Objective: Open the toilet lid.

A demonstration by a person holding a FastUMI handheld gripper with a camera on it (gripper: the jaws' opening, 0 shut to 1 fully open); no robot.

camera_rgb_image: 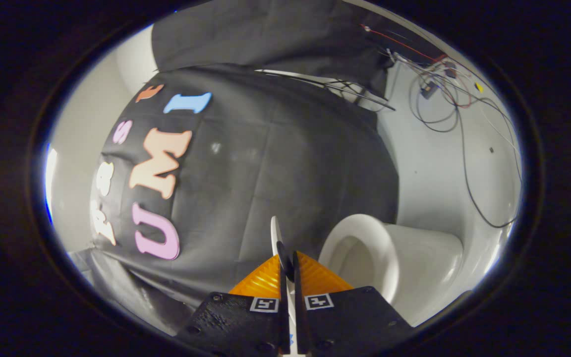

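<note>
The view is rolled on its side. My gripper is shut on the thin white toilet lid, whose edge sticks out just beyond the fingertips. Both fingers press on the lid's two faces. The lid is lifted well away from the white toilet bowl and seat ring, which lies open just to the right of the fingers. The bowl's inside shows. The white toilet body runs on to the right of the seat.
The booth's black cloth wall hangs beyond the lid. Loose cables and small electronics trail over the pale floor beyond the toilet. A white wall stands left of the cloth.
</note>
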